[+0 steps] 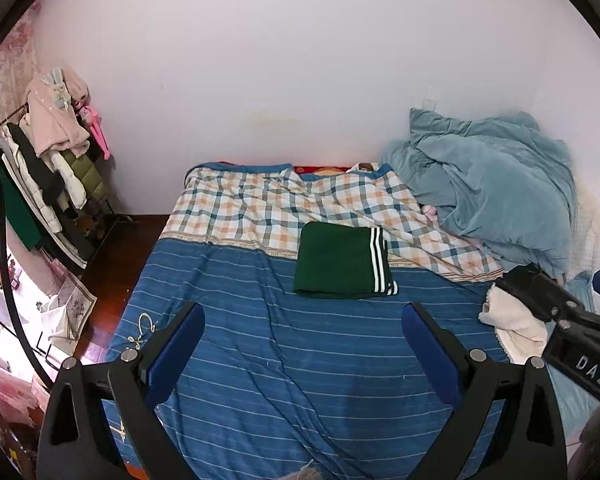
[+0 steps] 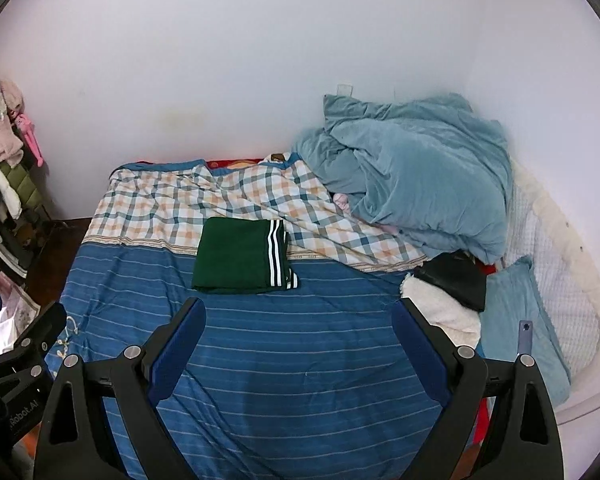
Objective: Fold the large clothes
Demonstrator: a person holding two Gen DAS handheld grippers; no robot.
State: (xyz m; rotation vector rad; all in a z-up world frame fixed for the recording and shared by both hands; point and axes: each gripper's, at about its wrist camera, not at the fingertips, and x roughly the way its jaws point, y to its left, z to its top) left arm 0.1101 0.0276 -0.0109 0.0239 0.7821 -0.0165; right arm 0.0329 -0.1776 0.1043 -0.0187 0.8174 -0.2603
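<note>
Plainly "DAS" on right gripper (image 1: 580, 308); left gripper (image 2: 20, 344) perhaps "Robot.AI".

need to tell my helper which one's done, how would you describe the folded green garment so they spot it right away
Start at the bed with its blue striped sheet. Near the middle, where the stripes meet the checked cover, lies the folded green garment. It is the only neat dark green rectangle, with white stripes along its right edge.
</note>
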